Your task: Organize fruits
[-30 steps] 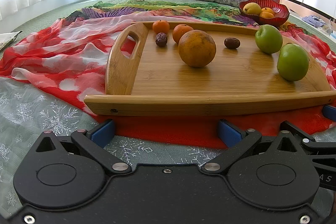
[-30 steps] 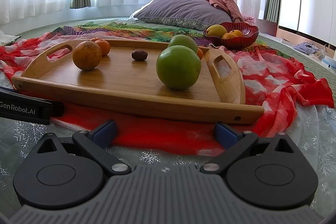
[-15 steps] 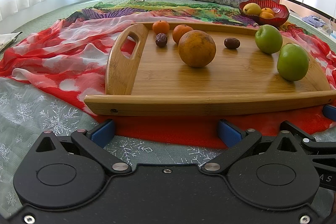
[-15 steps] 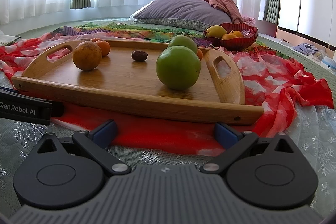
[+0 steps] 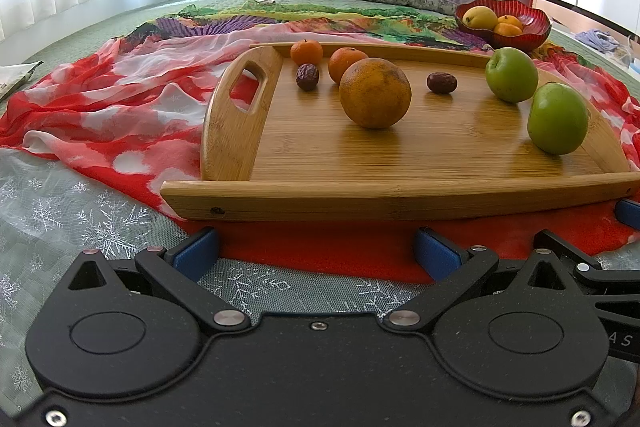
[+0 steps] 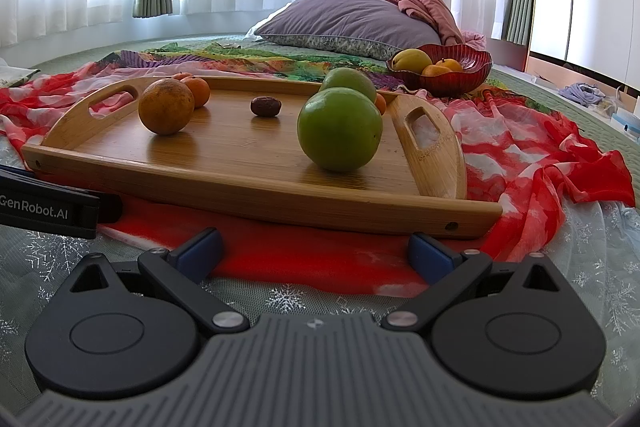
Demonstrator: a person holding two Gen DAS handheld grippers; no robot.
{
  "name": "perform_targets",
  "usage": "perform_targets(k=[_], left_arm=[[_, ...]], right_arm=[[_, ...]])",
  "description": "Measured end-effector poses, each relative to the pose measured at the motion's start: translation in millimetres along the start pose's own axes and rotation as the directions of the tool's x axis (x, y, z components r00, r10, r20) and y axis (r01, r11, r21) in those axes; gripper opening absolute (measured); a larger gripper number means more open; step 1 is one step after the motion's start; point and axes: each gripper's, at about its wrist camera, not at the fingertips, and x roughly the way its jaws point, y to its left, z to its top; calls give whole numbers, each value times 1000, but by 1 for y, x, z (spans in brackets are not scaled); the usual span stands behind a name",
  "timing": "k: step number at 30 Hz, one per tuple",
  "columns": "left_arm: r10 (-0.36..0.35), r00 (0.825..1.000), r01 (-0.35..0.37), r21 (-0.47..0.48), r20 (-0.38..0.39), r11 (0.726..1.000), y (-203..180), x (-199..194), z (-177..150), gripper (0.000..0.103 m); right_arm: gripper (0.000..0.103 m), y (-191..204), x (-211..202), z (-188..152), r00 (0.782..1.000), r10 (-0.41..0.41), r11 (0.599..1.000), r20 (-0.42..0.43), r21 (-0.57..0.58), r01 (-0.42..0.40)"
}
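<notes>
Both grippers [image 5: 316, 251] [image 6: 314, 251] low, fingers [image 5: 196, 253] spread, facing tray [image 5: 400, 201].

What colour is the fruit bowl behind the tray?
Dark red, ribbed glass fruit bowl; clearest in the right wrist view.

Tray front: low rail blocking, fruit spaced wide.
Wooden tray [image 5: 400, 155] rail is standing across both approaches; open board is lying between large orange [image 5: 375, 93] and near green apple [image 5: 557, 119]; date [image 5: 441, 82] sitting behind.

Oranges [image 5: 375, 92], green apples [image 5: 557, 119], dates [image 5: 441, 82] loose on bamboo tray [image 5: 400, 201].
</notes>
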Motion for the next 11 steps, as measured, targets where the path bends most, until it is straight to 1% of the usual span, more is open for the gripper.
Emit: perform_targets(k=[11], left_arm=[[0,1000,0,2,11,1000,1,-2,1,103]], right_arm=[[103,-4,0,1,1000,13,1000,4,17,-13]])
